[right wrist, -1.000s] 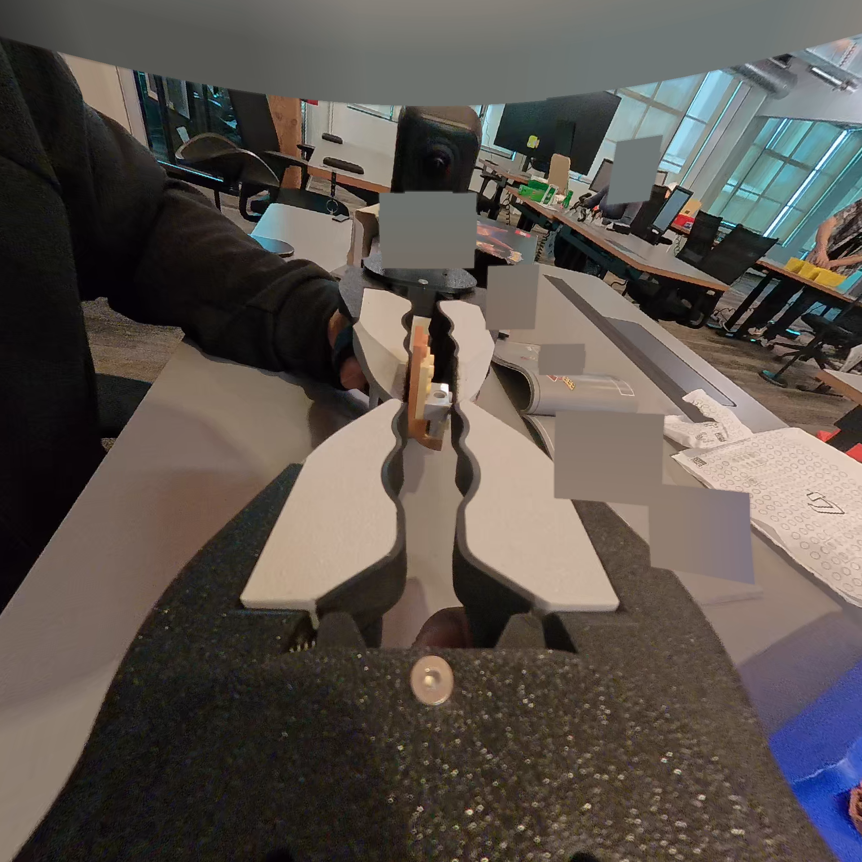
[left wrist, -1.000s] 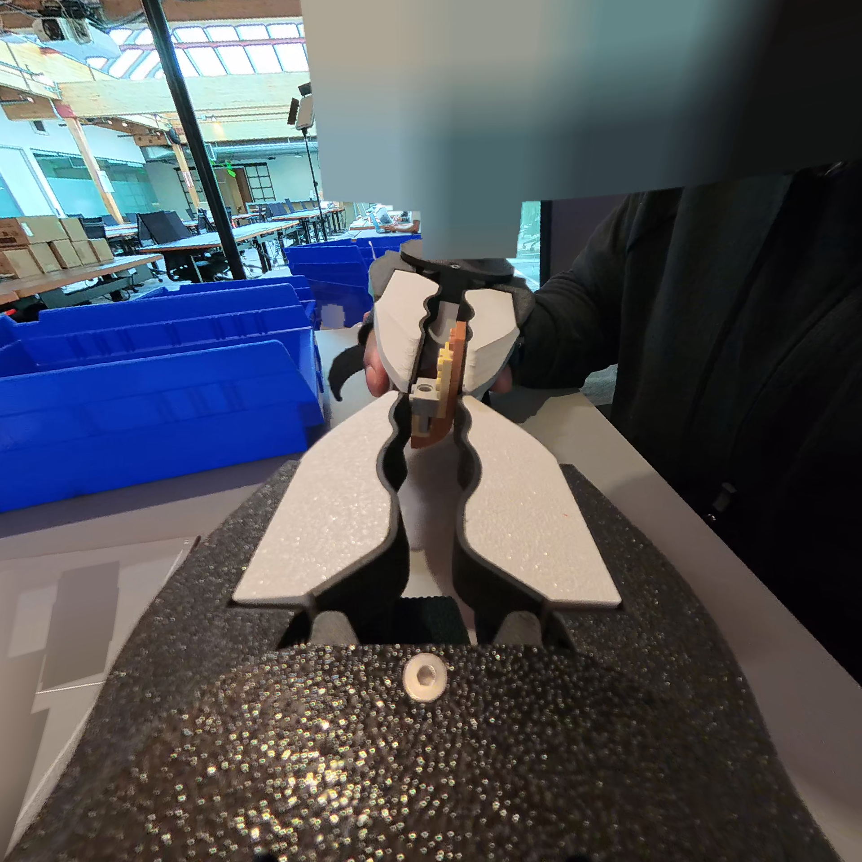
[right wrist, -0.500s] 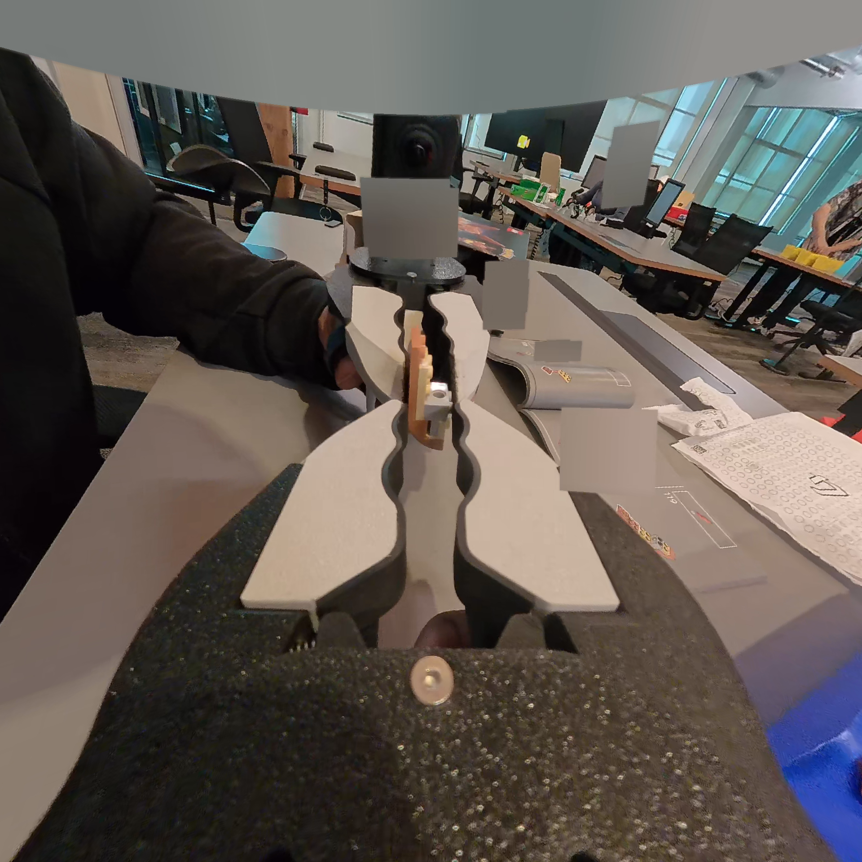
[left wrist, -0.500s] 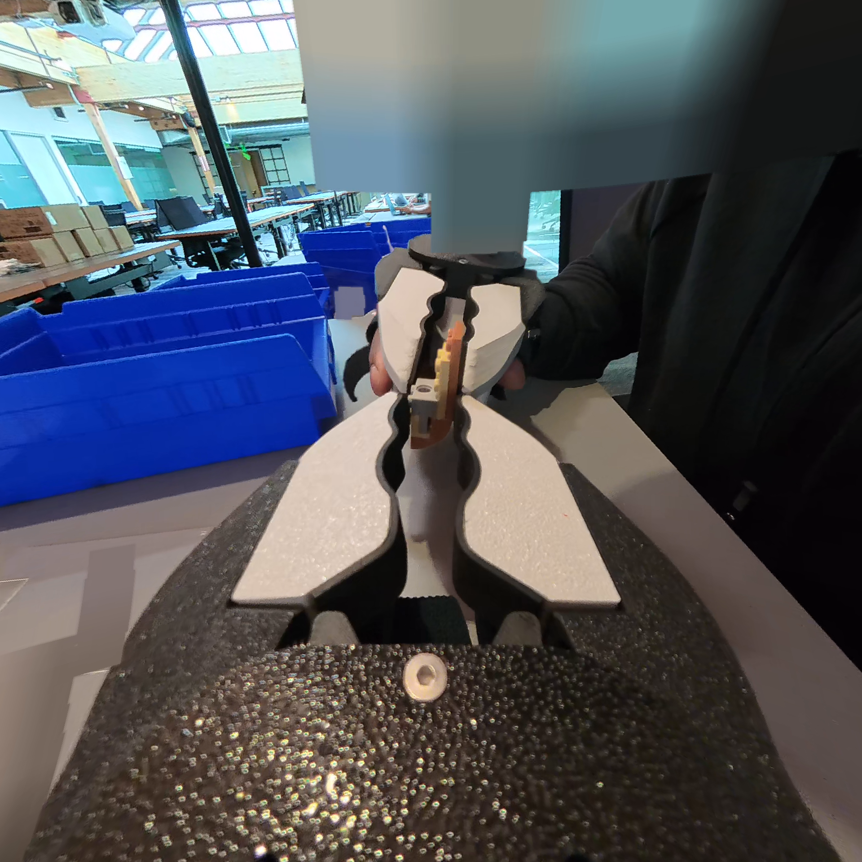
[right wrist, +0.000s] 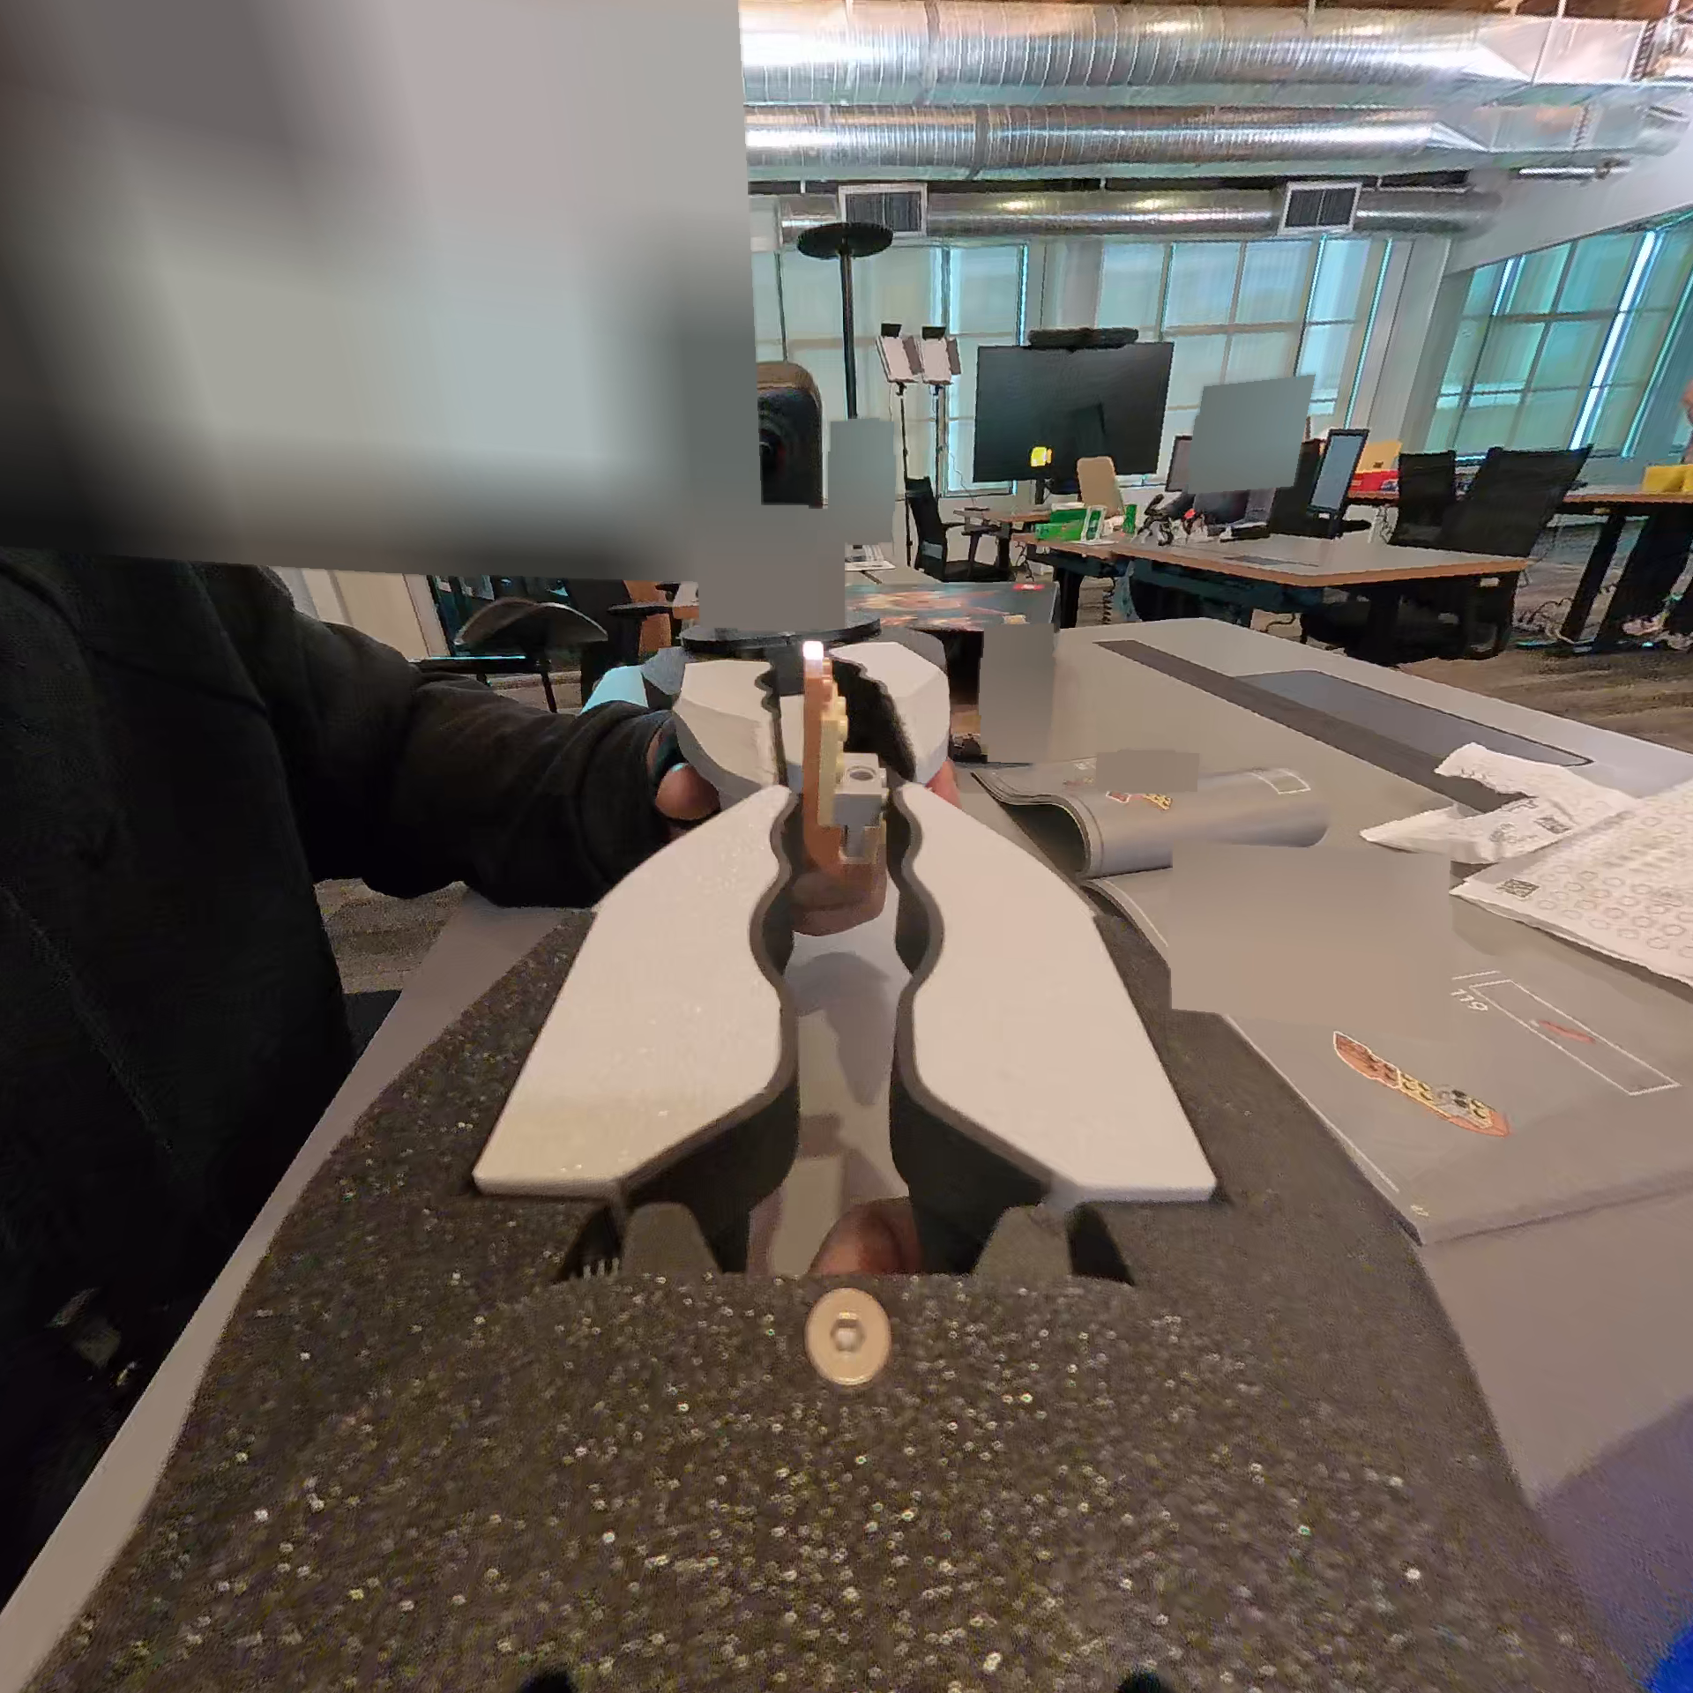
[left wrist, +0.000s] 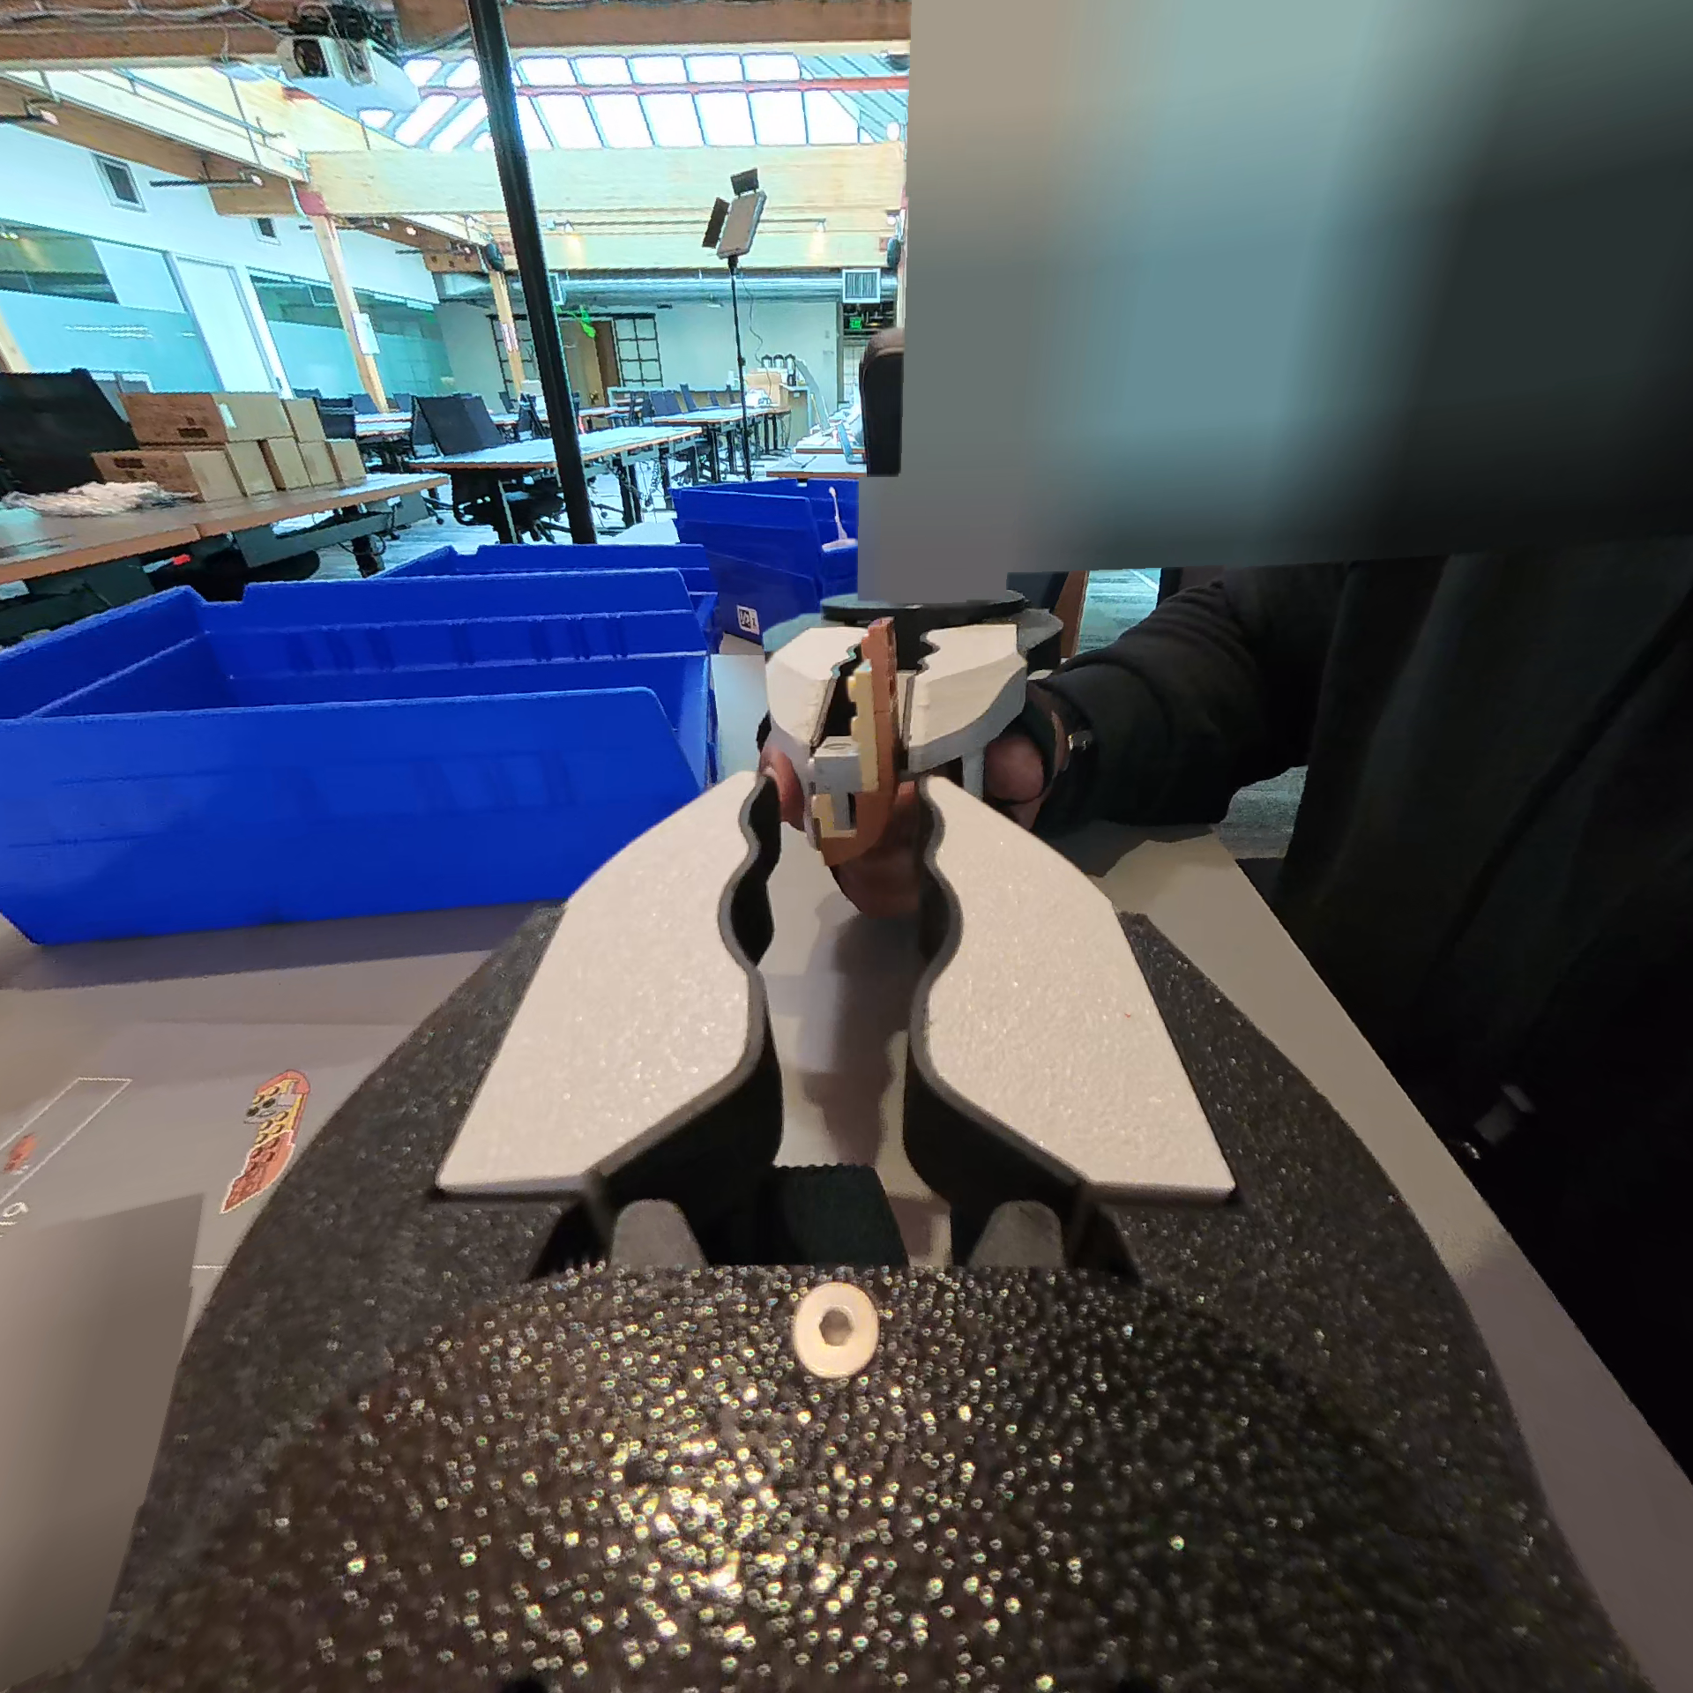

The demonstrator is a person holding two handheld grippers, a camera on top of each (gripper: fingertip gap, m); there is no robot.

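The right gripper is clamping a small brick assembly across its thickness. One pad is pressing on the brown plate and the other on the grey brick that is sticking out of the plate's face. The plate is standing edge-on and upright, with a tan plate sandwiched between brown and grey. Squeezing across the stack probably keeps the layers from shearing apart.

The left gripper is facing it nose to nose with its fingers spread apart. Neither of its pads is touching the assembly, which sits just past its tips at 12 o'clock. All the weight therefore seems to be resting on the right gripper's hold.

Both tools are hovering above the grey table. This is likely leaving the assembly's lower end free of the surface.

From the left wrist view, blue storage bins are standing at 10 o'clock. From the right wrist view, an open instruction booklet is lying at 3 o'clock, within glancing range. Loose printed sheets are lying beyond it, at 2 o'clock.
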